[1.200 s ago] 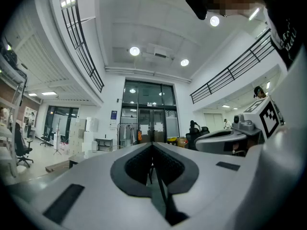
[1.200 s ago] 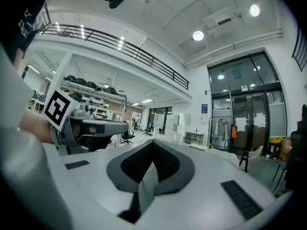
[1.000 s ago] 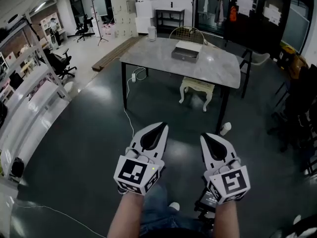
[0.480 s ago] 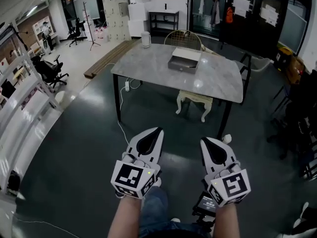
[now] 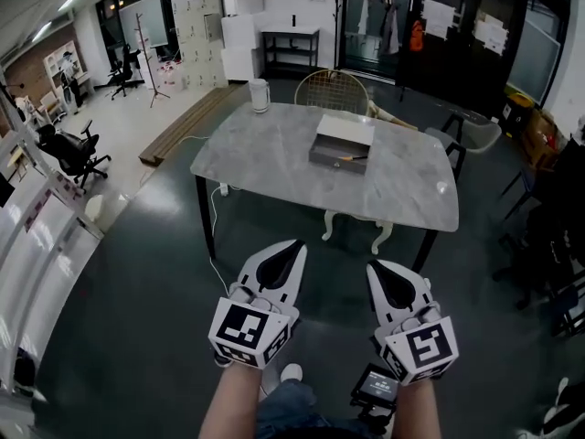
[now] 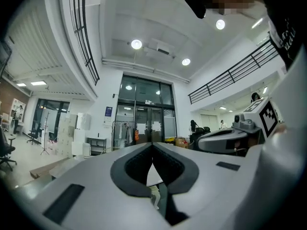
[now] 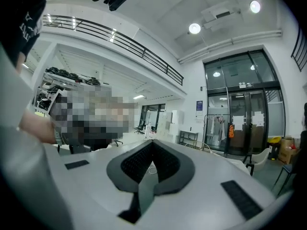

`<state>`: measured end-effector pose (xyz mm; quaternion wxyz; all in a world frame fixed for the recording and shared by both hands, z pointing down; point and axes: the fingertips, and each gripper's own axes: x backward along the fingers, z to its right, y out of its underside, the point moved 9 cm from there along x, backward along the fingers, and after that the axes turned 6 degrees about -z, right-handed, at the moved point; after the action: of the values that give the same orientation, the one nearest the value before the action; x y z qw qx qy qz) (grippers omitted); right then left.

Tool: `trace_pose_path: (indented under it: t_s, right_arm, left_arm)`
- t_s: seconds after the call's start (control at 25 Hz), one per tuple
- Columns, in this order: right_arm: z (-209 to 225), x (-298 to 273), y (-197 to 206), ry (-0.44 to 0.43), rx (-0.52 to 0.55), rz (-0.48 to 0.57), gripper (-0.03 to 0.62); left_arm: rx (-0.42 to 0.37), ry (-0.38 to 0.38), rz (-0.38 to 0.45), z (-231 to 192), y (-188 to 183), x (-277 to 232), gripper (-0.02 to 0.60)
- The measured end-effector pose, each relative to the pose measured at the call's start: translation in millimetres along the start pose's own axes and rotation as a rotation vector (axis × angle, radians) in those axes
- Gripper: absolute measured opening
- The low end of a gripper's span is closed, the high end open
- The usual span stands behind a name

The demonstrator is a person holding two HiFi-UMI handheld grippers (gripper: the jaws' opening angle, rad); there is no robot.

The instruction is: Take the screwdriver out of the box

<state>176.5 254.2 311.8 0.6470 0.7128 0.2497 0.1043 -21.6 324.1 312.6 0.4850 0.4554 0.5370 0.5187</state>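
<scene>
A shallow grey box (image 5: 341, 144) lies on the marble-topped table (image 5: 265, 158) ahead in the head view. A screwdriver with an orange handle (image 5: 352, 158) rests at its near edge. My left gripper (image 5: 294, 247) and right gripper (image 5: 377, 270) hang side by side well short of the table, over the dark floor. Both are shut with nothing between the jaws. In the left gripper view the jaw tips (image 6: 152, 143) meet; in the right gripper view the tips (image 7: 153, 142) meet too. Neither gripper view shows the box clearly.
A wire-backed chair (image 5: 335, 90) stands behind the table and a cream stool (image 5: 352, 229) sits under it. A white kettle (image 5: 260, 95) stands at the table's far left corner. Office chairs (image 5: 66, 149) and shelving (image 5: 37, 227) line the left; a cable (image 5: 218, 245) trails on the floor.
The table and box have come nearer and lower in the head view as the person walks towards them. Both grippers stay shut, held side by side.
</scene>
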Motion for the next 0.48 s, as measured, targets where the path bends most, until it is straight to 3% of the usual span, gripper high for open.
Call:
trace_pose_path:
  t_s: [0.48]
  right_arm:
    - [33.5,-58.0,8.7,0.131,-0.051,-0.032,0.025]
  left_arm:
    - [-0.039,0.092,-0.025,-60.1,4.9,-57.8,0.014]
